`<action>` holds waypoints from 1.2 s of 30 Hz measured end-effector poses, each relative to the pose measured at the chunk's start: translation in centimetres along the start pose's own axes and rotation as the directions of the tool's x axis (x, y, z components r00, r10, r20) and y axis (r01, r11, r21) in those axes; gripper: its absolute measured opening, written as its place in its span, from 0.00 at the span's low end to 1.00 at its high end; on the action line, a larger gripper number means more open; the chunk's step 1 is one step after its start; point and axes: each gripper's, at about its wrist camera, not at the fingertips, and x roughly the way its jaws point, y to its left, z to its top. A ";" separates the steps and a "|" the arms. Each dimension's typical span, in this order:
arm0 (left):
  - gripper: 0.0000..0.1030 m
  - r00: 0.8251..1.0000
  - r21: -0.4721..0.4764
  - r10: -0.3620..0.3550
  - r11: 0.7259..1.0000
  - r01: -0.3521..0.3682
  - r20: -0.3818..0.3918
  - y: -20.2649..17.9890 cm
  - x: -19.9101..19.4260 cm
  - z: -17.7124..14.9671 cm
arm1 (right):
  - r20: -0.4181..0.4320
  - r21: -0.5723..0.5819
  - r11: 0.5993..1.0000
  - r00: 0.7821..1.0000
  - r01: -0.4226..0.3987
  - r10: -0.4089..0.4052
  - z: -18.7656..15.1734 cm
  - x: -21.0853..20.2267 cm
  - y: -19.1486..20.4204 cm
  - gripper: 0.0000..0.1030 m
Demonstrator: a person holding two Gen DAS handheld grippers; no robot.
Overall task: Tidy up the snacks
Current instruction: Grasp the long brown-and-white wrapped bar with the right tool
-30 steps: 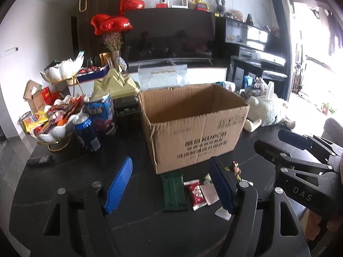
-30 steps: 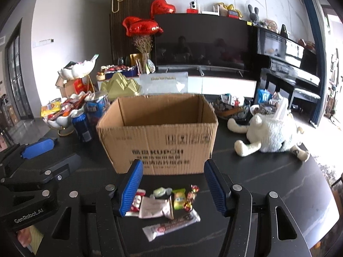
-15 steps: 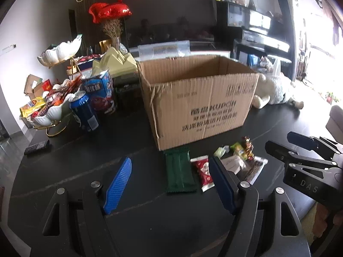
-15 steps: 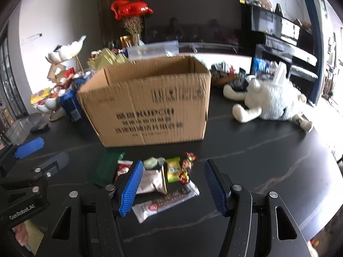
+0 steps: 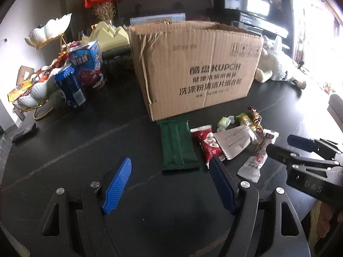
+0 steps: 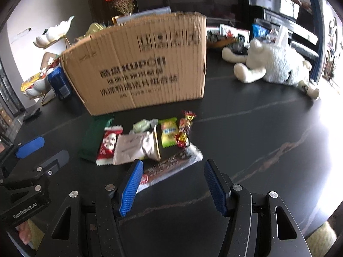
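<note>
Several snack packets lie on the black table in front of an open cardboard box (image 5: pixel 193 68) (image 6: pixel 139 68). A dark green packet (image 5: pixel 178 143) (image 6: pixel 92 137), a red packet (image 5: pixel 209 143) (image 6: pixel 108 143), a beige packet (image 5: pixel 233 142) (image 6: pixel 137 145), a yellow-green packet (image 6: pixel 169 135), small candies (image 6: pixel 185 128) and a long brown bar (image 6: pixel 169 170) (image 5: pixel 256 160) make up the pile. My left gripper (image 5: pixel 170 171) is open and empty, low over the table just short of the green packet. My right gripper (image 6: pixel 173 172) is open and empty, with the brown bar's near end between its fingers.
Left of the box stand a blue can (image 5: pixel 70 85), a blue snack carton (image 5: pixel 89 64) and a white bowl of snacks (image 5: pixel 32 90). A white plush toy (image 6: pixel 276 64) lies at the right. A small dark object (image 5: pixel 24 131) lies at the table's left edge.
Both grippers have dropped lower and moved forward toward the snack pile, which now looks larger and closer. Both have stayed open and empty.
</note>
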 end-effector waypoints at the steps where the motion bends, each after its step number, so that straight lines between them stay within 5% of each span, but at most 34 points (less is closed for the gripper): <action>1: 0.72 1.000 -0.001 -0.001 1.000 0.001 -0.007 0.2 0.3 -0.2 | -0.012 0.002 1.000 1.000 -0.006 0.006 -0.2 0.2 0.1 0.59; 14: 0.72 1.000 -0.007 -0.017 1.000 0.017 -0.008 0.8 1.4 -0.7 | -0.046 0.082 0.996 0.998 -0.032 0.036 0.2 2.5 0.7 0.58; 20: 0.72 0.999 -0.025 -0.034 0.999 0.034 -0.012 1.0 1.8 -0.8 | -0.054 0.082 0.997 0.998 -0.003 0.007 0.5 3.4 0.8 0.49; 29: 0.72 0.998 -0.015 -0.067 0.998 0.067 0.002 0.2 1.9 -0.8 | -0.022 0.086 0.996 1.000 -0.003 0.005 0.2 3.2 0.3 0.20; 36: 0.72 0.994 0.042 -0.110 0.993 0.110 0.007 -2.3 1.8 0.0 | -0.022 0.180 0.984 1.000 -0.016 0.020 0.0 2.5 -2.3 0.18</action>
